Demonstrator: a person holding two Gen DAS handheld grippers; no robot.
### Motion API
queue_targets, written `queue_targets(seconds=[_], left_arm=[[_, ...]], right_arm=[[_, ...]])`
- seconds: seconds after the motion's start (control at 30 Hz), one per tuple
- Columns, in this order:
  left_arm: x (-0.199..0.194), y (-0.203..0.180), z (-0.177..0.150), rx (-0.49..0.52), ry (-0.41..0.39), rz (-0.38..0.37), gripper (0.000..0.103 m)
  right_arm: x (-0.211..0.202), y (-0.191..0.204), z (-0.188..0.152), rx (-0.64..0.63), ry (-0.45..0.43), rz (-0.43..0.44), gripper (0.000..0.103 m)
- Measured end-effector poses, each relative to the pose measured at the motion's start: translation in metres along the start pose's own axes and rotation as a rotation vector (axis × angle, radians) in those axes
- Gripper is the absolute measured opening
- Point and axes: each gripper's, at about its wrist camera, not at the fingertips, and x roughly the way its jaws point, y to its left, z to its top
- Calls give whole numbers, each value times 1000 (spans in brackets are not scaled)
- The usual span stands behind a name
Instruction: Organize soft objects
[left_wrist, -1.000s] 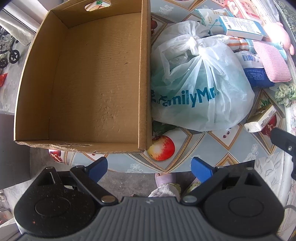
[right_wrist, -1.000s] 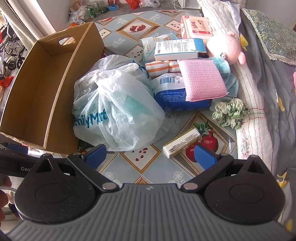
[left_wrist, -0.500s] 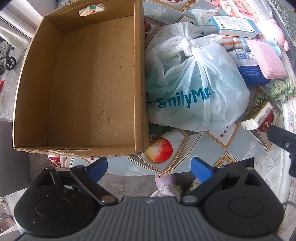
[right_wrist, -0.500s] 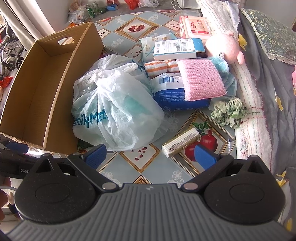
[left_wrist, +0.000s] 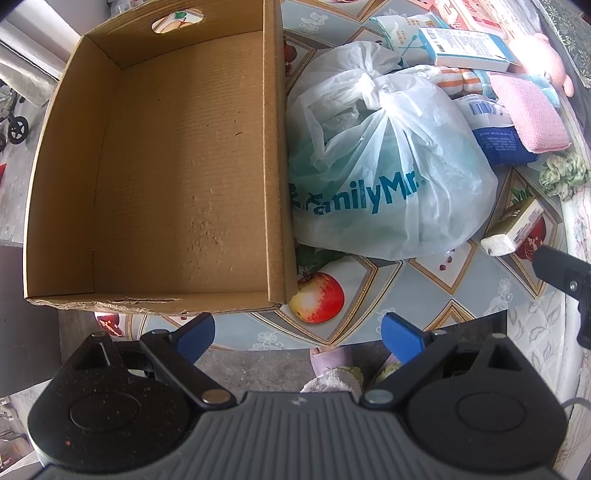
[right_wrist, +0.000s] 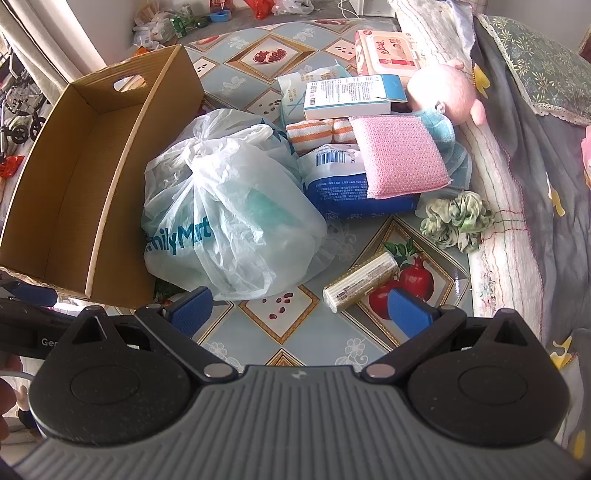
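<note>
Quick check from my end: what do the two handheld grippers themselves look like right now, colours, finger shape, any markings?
Both match: the left gripper and right gripper have a grey ribbed body, two black round-hubbed linkage arms with silver pivot pins, and blue fingertip pads. The left gripper, seen from the right wrist view, bears white lettering starting "Ge". The black parts look dusty.

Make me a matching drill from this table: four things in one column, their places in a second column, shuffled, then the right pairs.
Things
1. tied plastic bag
2. pink sponge pad
3. green scrunchie
4. cardboard box

Places
A. at the table's right edge, next to the bedding
B. resting partly on the blue-and-white pack
C. on the left side of the table, open and empty
D. pressed against the box's right wall

Pairs: 1-D, 2-B, 3-A, 4-C
</note>
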Motion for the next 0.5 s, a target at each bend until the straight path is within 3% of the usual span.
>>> queue_targets(seconds=[0.5], left_arm=[[3,-6,0,25,3,-9,98]], right_arm=[[-4,-10,-6,47,-14,-7,102]])
